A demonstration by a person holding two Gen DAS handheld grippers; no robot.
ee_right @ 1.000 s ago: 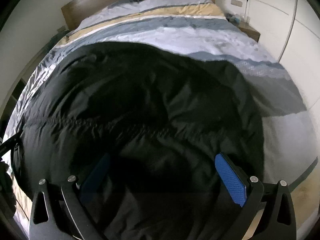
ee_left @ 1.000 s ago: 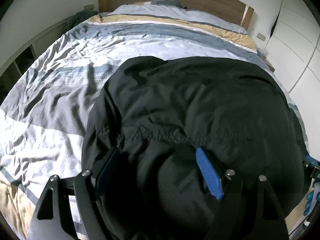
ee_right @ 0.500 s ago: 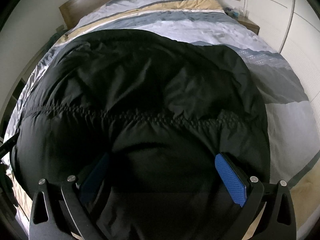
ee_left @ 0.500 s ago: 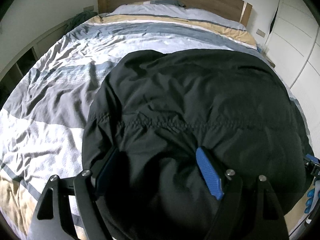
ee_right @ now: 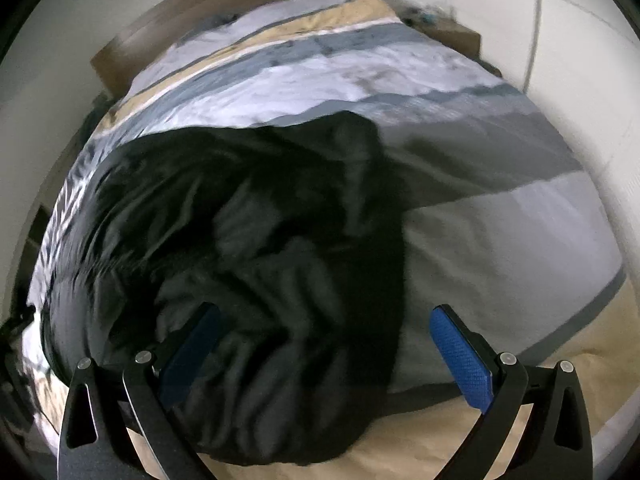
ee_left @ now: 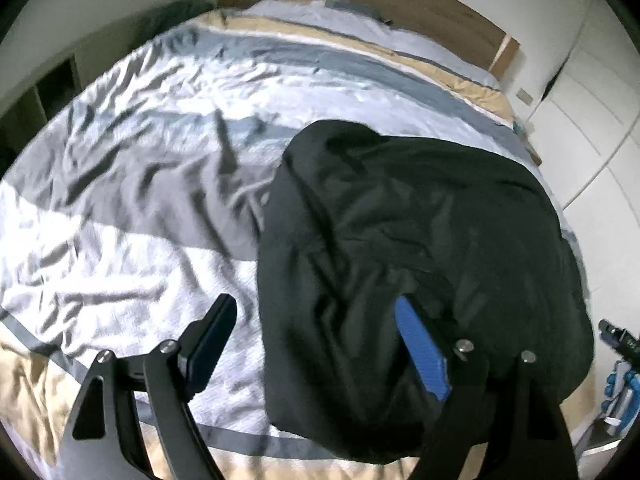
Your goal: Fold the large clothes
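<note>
A large black padded garment (ee_left: 420,220) lies bunched and creased on the striped bed cover (ee_left: 140,160), near the foot edge. In the left wrist view my left gripper (ee_left: 316,344) is open wide. The garment's left edge runs between its fingers: the blue-padded right finger (ee_left: 420,352) is against the cloth and the left finger (ee_left: 212,340) is over bare cover. In the right wrist view the garment (ee_right: 260,240) fills the left half. My right gripper (ee_right: 326,350) is open too, its left finger (ee_right: 192,344) over the cloth and its right finger (ee_right: 460,356) over the cover (ee_right: 500,240).
A wooden headboard (ee_left: 360,0) closes the far end of the bed. White wardrobe doors (ee_left: 592,100) stand along the right side, with a small nightstand (ee_right: 452,36) by the headboard. Open shelving (ee_left: 52,84) lines the left wall. Both views are motion-blurred.
The garment, spread broadly across both views before, has settled into a narrower bunched heap. The left gripper has shifted left and the right gripper right, each with its outer finger past the cloth's edge.
</note>
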